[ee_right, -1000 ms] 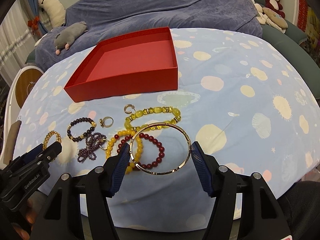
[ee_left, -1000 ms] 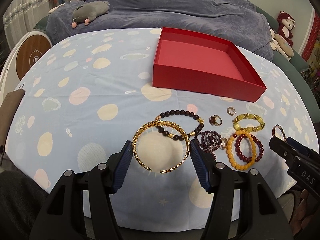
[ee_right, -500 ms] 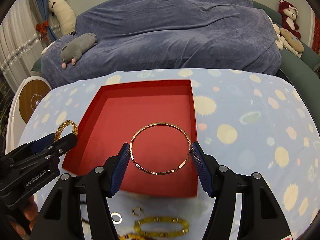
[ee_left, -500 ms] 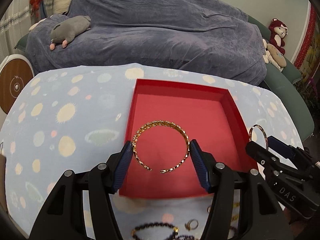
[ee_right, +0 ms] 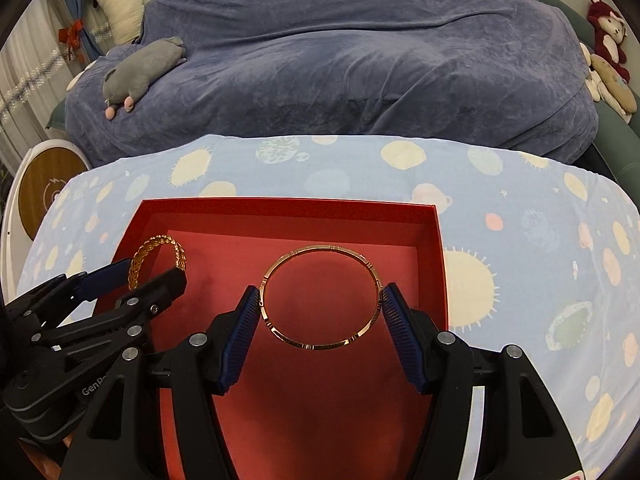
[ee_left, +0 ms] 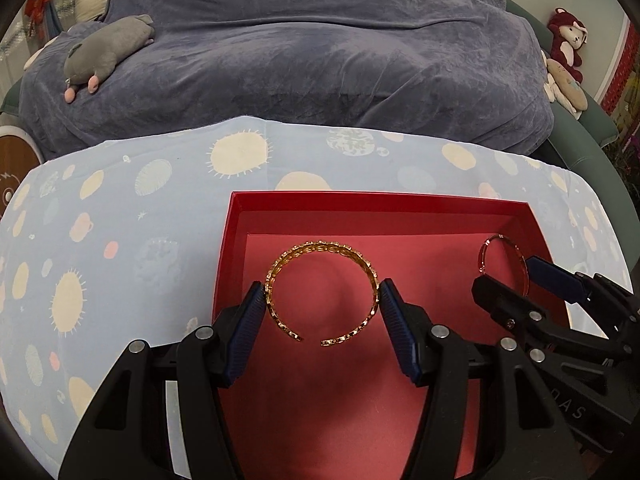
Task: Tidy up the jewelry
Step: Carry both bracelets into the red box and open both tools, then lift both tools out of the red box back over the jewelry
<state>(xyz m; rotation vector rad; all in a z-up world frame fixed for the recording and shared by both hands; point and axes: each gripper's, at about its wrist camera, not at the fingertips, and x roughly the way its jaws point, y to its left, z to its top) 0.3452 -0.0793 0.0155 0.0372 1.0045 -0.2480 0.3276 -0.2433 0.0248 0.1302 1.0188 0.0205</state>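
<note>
Behind the table (ee_left: 120, 208) lies a sofa under a blue-grey throw (ee_left: 320, 60), with a grey plush (ee_left: 108, 52) on it and more toys at the right edge. Over the table is a pale blue cloth printed with cream suns and spots, and on it sits the red box (ee_left: 400, 204), open, its floor bare.

Both of my grippers hang over that box, each clamped on a bangle. My left gripper (ee_left: 322, 304) has its blue pads pressed to the two sides of the cuff (ee_left: 320, 246), held above the left half of the box. My right gripper (ee_right: 320, 304) pinches the bangle (ee_right: 316, 249) the same way, above the right half. Neither piece touches the floor of the box as far as I can tell; both look carried, not laid.

So I judge the task barely begun: nothing rests in the box yet, and these two are about to be set down. Any other jewelry is out of view from here, so I cannot say how much is left.

The cuff is yellow gold, an open ring with a gap facing me, its band a pierced, chain-like lattice. The bangle is a closed hoop, thin and smooth, rose-gold in tone, divided into segments by small raised bars.
</note>
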